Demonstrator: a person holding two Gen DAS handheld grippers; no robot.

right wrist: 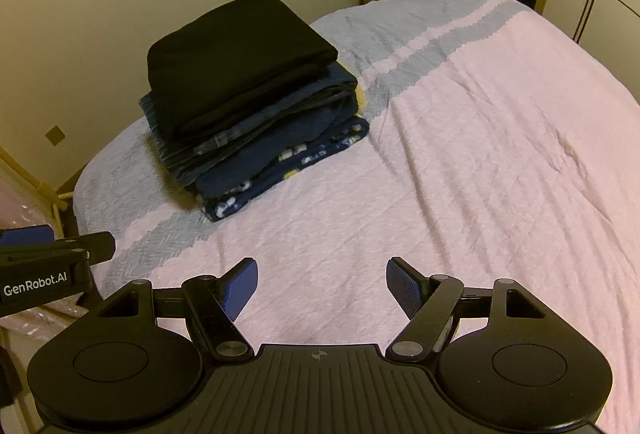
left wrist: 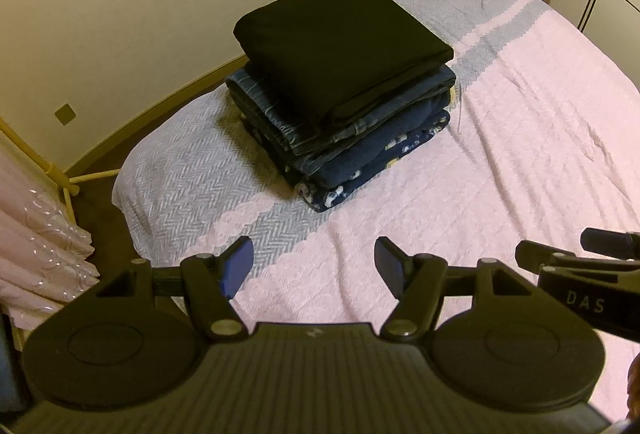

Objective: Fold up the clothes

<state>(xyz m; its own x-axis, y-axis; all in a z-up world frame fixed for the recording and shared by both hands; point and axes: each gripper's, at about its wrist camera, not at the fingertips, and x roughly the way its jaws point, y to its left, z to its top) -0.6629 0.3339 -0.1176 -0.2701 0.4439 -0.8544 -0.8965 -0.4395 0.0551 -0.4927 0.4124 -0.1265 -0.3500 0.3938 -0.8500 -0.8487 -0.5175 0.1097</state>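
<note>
Four-odd folded garments, black cloth topmost | woven pink bedspread | left tongs, right tongs wide apart, empty

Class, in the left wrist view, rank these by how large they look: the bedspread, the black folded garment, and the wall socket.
Largest to smallest:
1. bedspread
2. black folded garment
3. wall socket
The gaps are wide, so nearness to the camera does not change the order.
</note>
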